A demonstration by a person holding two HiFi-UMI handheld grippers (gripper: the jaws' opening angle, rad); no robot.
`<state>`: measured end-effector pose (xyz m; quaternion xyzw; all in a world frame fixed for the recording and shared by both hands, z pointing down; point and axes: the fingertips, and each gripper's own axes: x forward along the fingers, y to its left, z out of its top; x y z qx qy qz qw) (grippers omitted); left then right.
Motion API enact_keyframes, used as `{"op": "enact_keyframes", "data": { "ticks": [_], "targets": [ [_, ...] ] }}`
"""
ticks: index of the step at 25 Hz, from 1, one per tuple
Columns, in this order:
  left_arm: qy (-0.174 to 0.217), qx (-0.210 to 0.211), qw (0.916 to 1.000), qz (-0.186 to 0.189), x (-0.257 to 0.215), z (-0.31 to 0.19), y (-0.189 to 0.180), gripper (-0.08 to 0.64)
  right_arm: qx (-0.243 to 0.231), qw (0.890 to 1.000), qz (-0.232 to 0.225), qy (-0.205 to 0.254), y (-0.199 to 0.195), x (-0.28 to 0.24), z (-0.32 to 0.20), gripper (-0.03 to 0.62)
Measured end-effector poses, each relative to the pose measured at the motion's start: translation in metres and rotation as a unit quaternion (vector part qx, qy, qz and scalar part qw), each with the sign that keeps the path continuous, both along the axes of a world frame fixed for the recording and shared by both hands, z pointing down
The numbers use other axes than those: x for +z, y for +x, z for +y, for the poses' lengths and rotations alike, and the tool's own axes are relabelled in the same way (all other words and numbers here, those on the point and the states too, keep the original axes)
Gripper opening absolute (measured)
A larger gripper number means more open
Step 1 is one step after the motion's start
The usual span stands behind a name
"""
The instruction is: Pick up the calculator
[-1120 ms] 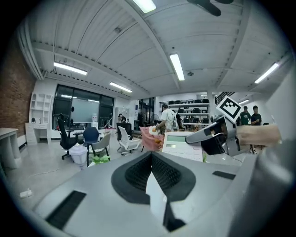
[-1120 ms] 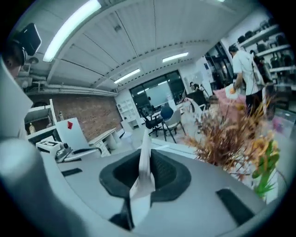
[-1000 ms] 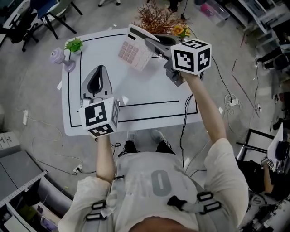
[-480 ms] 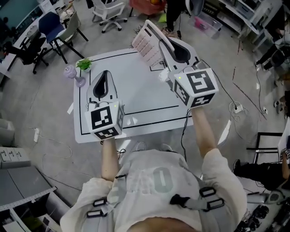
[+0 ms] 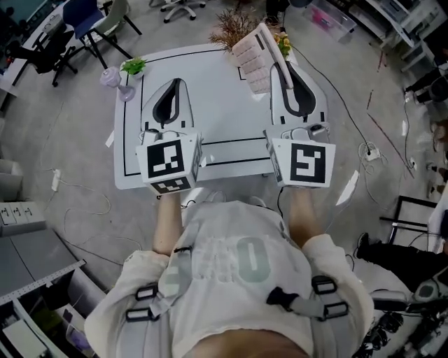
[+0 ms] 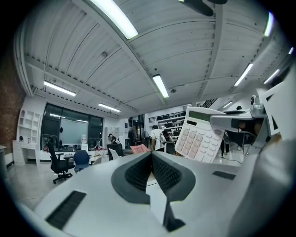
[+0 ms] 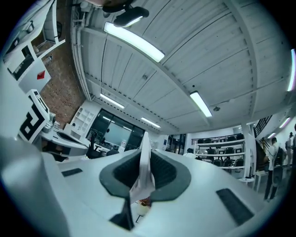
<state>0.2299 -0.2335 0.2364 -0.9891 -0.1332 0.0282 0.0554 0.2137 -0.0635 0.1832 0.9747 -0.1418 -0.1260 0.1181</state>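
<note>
A white calculator point(image 5: 253, 61) with pale keys hangs in the air over the far right part of the white table point(image 5: 217, 150), tilted up on edge. My right gripper point(image 5: 278, 70) is shut on its right edge. In the right gripper view the calculator point(image 7: 143, 172) shows as a thin white slab clamped between the dark pads point(image 7: 163, 170). My left gripper point(image 5: 175, 87) hovers over the table's left half, shut with nothing in it. From the left gripper view, the calculator's point(image 6: 200, 138) key face is seen at the right, beyond the closed left gripper point(image 6: 151, 155).
A small green potted plant point(image 5: 133, 66) and a lilac glass vase point(image 5: 112, 77) stand at the table's far left corner. A dried brown plant with flowers point(image 5: 234, 28) is at the far edge. Office chairs point(image 5: 84, 17) and cables point(image 5: 84, 203) surround the table.
Both grippers have risen and drawn back toward the person. The right one has rolled, carrying the calculator from lying slanted over the table's far middle to standing on edge further right.
</note>
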Motion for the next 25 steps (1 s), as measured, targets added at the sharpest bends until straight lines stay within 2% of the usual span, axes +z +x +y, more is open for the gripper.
{"op": "enact_keyframes", "data": {
  "ticks": [9,25],
  "targets": [
    [0.002,0.005,0.9998,-0.017,0.020,0.001,0.010,0.020,-0.002,0.999,-0.029,0.017,0.003,0.033,-0.004,0.061],
    [0.000,-0.006,0.9996,-0.028,0.031,0.003,0.018,0.020,-0.010,0.999,-0.048,0.000,0.014,0.046,0.003,0.060]
  ]
}}
